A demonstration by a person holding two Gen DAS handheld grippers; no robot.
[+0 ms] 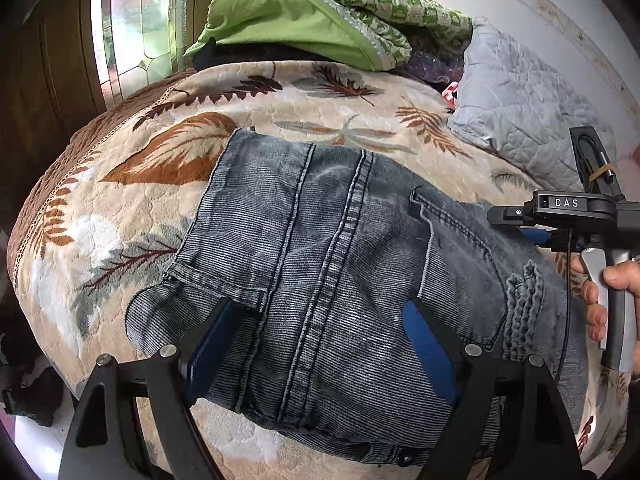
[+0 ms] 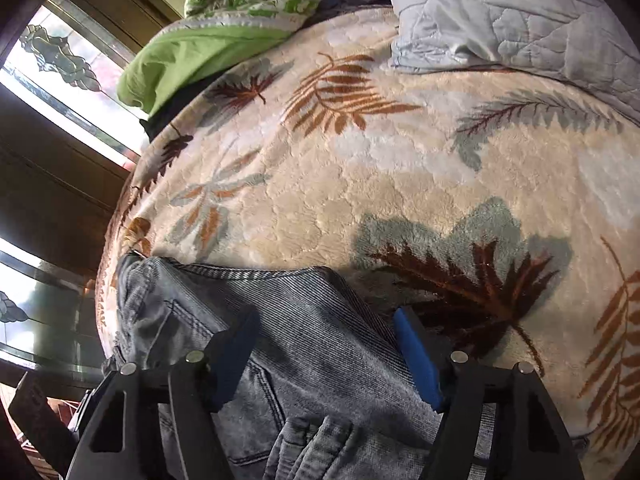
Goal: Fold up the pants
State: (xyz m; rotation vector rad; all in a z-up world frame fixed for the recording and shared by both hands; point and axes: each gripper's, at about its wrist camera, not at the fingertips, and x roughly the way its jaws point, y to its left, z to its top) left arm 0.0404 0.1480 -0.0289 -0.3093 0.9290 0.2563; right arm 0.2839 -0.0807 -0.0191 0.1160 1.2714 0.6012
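Grey-blue washed jeans (image 1: 340, 248) lie folded in a thick stack on the leaf-patterned blanket (image 1: 132, 208), back pocket and centre seam facing up. My left gripper (image 1: 320, 338) hovers over the near part of the stack, its blue pads (image 1: 426, 344) spread wide with denim beneath them. In the right wrist view, the right gripper (image 2: 326, 346) stands open over the jeans (image 2: 304, 320) near their folded edge; fabric lies between the fingers without the pads pressing it. A hand holds the right gripper's body (image 1: 560, 216) at the right edge of the left wrist view.
A green cloth (image 1: 280, 20) and a green-patterned quilt (image 1: 392, 8) are piled at the bed's far end, beside a pale grey quilted pillow (image 1: 516, 92). A stained-glass window (image 1: 136, 20) and dark wood stand beyond the bed's left edge. Bare blanket (image 2: 400, 180) stretches past the jeans.
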